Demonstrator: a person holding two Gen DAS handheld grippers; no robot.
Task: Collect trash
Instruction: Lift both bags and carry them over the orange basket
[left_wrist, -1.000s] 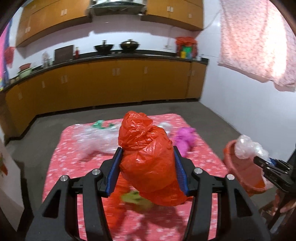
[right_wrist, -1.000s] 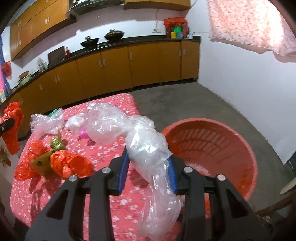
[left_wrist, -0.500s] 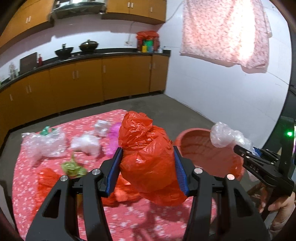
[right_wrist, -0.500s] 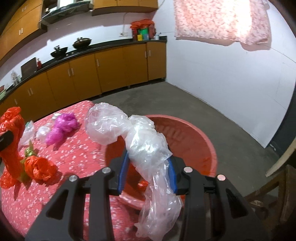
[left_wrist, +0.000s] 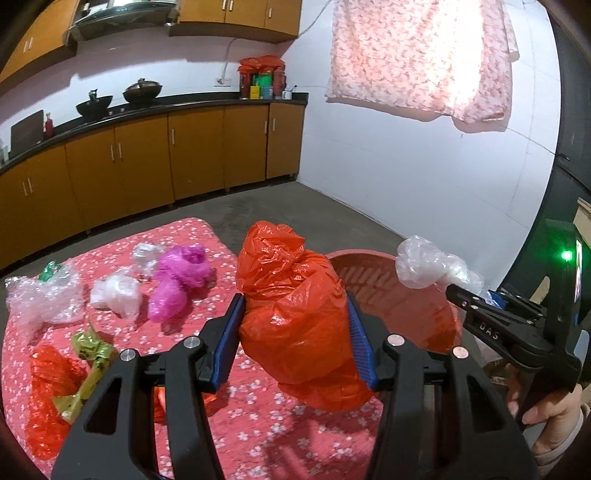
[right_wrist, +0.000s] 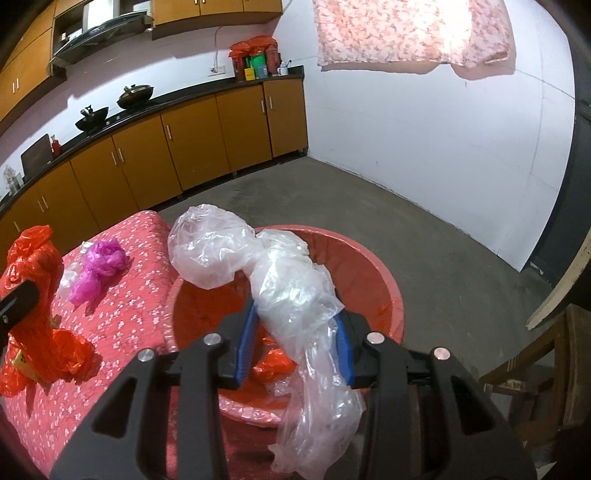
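Both grippers grip bags (left gripper orange bag, right gripper clear bag).

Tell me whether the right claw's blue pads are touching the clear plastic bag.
Touching. The right wrist view shows the right claw shut on the clear plastic bag: both blue pads press into its crumpled middle, with no gap on either side.

Dim room, backlit curtain glaring, fisheye edges bent, foreground perhaps slightly soft.

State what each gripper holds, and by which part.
Left gripper: crumpled orange plastic bag, clamped around its middle. Right gripper: clear plastic bag, pinched mid-length, tail hanging below.
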